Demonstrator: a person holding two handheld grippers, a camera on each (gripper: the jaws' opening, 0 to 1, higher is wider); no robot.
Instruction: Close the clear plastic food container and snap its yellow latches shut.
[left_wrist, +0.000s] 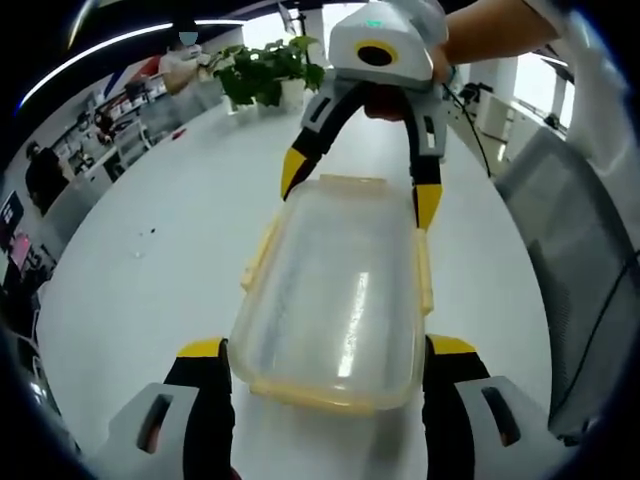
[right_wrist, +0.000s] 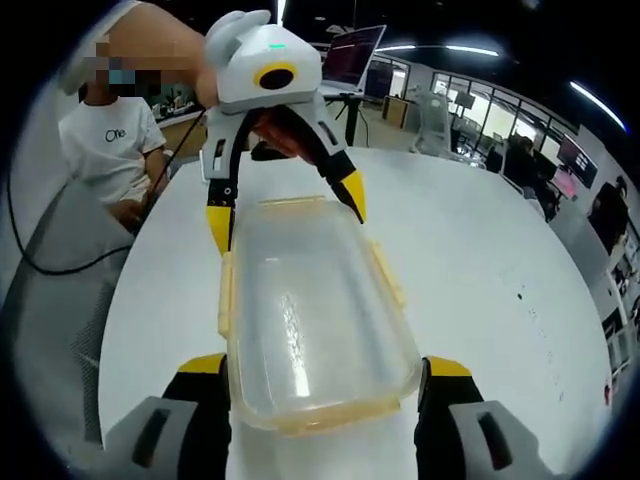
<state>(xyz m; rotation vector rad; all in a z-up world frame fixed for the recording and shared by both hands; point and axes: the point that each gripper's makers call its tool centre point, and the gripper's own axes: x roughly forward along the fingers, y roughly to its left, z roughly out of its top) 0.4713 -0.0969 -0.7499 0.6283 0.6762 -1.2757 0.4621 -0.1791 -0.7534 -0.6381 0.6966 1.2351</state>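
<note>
A clear plastic container (left_wrist: 335, 290) with its lid on lies on the white table (left_wrist: 150, 250). Yellow latches (left_wrist: 258, 255) stick out from its long sides. My left gripper (left_wrist: 326, 347) is open, and its yellow-tipped jaws flank the container's near end. My right gripper (left_wrist: 360, 190), held by a hand, straddles the far end with its jaws wide. In the right gripper view the same container (right_wrist: 310, 320) lies between the right gripper's (right_wrist: 325, 363) open jaws, and the left gripper (right_wrist: 285, 210) spans the opposite end. Yellow side latches (right_wrist: 388, 275) flare outward.
A potted plant (left_wrist: 270, 70) stands at the table's far end. A grey mesh chair (left_wrist: 590, 270) is beside the table. A person in a white shirt (right_wrist: 110, 140) sits near a laptop (right_wrist: 350, 55). A black cable (right_wrist: 60, 265) hangs by another chair.
</note>
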